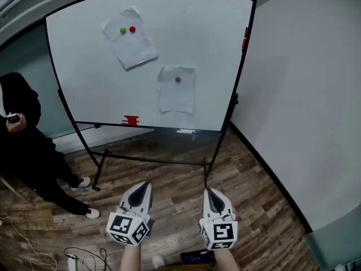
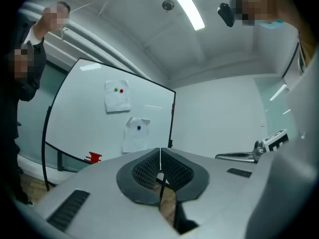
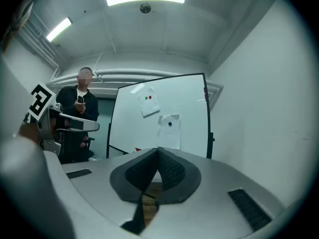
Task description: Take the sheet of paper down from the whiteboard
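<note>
Tools low, closed: left tool [image 1: 146, 185], right tool [image 1: 210, 192].

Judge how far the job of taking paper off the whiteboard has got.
Done: nothing; the upper sheet and lower sheet both hang on the whiteboard under magnets. In hand: nothing; the left gripper and right gripper are shut and empty, low over the floor, away from the board. Left: approach, free a sheet, take it down.
</note>
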A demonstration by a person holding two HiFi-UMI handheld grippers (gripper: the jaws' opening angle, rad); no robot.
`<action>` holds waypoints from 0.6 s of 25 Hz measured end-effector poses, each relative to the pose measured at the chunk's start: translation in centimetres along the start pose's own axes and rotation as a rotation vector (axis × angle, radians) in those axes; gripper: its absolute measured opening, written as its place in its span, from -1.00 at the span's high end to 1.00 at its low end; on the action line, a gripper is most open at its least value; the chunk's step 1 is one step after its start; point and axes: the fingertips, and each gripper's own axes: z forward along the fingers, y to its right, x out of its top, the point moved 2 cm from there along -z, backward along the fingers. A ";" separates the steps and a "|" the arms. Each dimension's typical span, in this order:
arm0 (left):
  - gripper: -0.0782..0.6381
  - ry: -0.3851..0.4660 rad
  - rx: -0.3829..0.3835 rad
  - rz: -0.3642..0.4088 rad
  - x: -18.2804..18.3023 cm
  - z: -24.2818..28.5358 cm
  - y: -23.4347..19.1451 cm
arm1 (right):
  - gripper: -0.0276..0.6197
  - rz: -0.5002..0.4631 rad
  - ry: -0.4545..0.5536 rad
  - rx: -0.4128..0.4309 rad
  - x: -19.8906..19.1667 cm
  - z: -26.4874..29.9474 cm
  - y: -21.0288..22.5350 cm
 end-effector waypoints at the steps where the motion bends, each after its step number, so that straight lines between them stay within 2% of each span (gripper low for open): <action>1: 0.71 0.000 0.001 0.000 0.0 0.0 0.1 | 0.88 -0.001 -0.001 0.000 0.0 -0.1 0.1; 7: 0.71 0.004 0.013 -0.003 0.1 0.0 0.8 | 0.88 -0.009 0.001 0.020 -0.3 -0.5 0.5; 13: 0.70 -0.011 0.013 -0.018 -0.5 0.4 1.9 | 0.86 0.036 0.039 0.041 0.1 -1.1 1.5; 15: 0.66 -0.006 0.020 -0.016 -0.2 0.6 2.3 | 0.63 0.031 0.044 0.054 0.4 -1.2 2.0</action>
